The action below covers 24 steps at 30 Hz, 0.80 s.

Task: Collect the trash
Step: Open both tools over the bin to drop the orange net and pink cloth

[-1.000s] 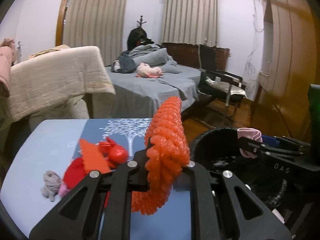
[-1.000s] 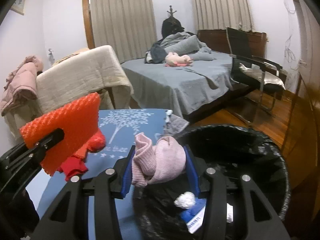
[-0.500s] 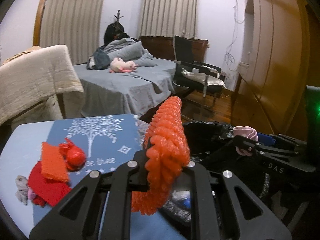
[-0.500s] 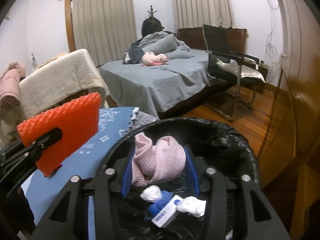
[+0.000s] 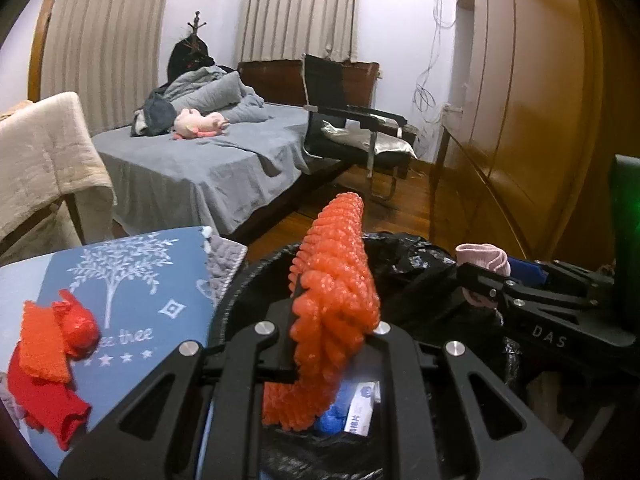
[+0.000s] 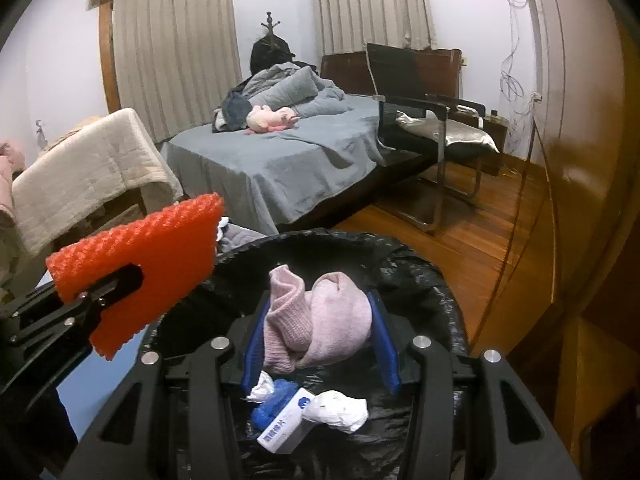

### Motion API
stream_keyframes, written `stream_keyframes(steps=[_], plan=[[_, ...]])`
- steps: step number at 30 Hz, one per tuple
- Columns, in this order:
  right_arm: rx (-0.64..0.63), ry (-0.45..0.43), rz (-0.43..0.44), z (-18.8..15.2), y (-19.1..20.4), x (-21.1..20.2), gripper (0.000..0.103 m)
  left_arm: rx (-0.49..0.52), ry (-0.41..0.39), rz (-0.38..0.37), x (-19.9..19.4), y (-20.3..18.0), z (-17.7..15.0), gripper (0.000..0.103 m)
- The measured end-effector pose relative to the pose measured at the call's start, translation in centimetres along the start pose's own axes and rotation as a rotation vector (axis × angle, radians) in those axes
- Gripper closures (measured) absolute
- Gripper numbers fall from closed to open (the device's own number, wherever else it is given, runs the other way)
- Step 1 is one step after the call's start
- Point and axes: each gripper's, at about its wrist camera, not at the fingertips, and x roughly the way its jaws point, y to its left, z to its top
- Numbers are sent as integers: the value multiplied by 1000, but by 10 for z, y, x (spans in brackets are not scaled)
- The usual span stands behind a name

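Both hand-held grippers are loaded and positioned at the black-lined bin (image 6: pixel 420 280), which stands off the right edge of the surface (image 5: pixel 132 280).

Left hand-held gripper (image 5: pixel 332 344): clenched on an orange textured sheet (image 5: pixel 336 300), pinched edge-on, its long axis running up and away from the jaws. The sheet's lower end hangs over the bin's near rim, above the litter inside.

Right hand-held gripper (image 6: pixel 320 344): grasping a pink knitted item (image 6: pixel 320 320) between its blue pads (image 6: pixel 384 344). It sits directly above the bin's opening, so the drop point lies straight below. Judgement: the right hand is the better placed to let go first; the left load is only just over the rim.

View differences: the right wrist view shows the bin's contents plainly, a small white box (image 6: pixel 284 424), crumpled tissue (image 6: pixel 336 408) and something blue, and shows the orange sheet broadside. The left wrist view alone shows what remains on the surface: a red and orange pile (image 5: pixel 52 360) near its left edge, well apart from both grippers.

Judgement: collection is incomplete.
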Motion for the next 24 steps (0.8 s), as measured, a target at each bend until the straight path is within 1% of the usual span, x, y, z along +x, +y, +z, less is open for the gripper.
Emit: stream_keyframes(steps=[4, 8, 10, 11, 12, 13, 15, 16, 17, 18, 19, 21, 22, 23, 24], plan=[[11, 6, -13, -1, -9, 4, 57, 3, 22, -34, 14, -7, -2, 89], [17, 17, -22, -2, -16, 10, 56, 0, 53, -81, 24, -7, -4, 86], [15, 23, -23, -3, -17, 12, 54, 0, 65, -94, 26, -8, -6, 76], [18, 23, -28, -3, -18, 12, 52, -2, 66, -100, 27, -7, -7, 65], [23, 23, -30, -3, -20, 13, 50, -2, 65, -103, 26, -7, -8, 57], [30, 23, -29, -4, -22, 13, 49, -2, 67, -107, 25, -6, -9, 53], [38, 20, -34, -4, -23, 13, 42, -4, 73, -108, 23, -3, -12, 43], [40, 17, -38, -4, -23, 12, 39, -8, 72, -104, 21, -1, -13, 41], [41, 13, -39, -3, -23, 11, 34, -10, 71, -100, 19, 0, -13, 39], [41, 8, -42, -4, -23, 9, 25, -13, 65, -92, 16, 4, -13, 35], [41, 2, -46, -4, -23, 7, 21, -15, 56, -80, 12, 7, -14, 32], [39, -7, -49, -3, -22, 4, 7, -20, 35, -49, 3, 14, -14, 25], [36, -12, -49, -3, -19, 2, 6, -22, 27, -36, -1, 17, -14, 23], [34, -15, -46, -3, -17, 1, 6, -24, 21, -22, -4, 20, -14, 18], [33, -15, -40, -3, -14, 0, 6, -28, 9, 2, -10, 25, -14, 16]])
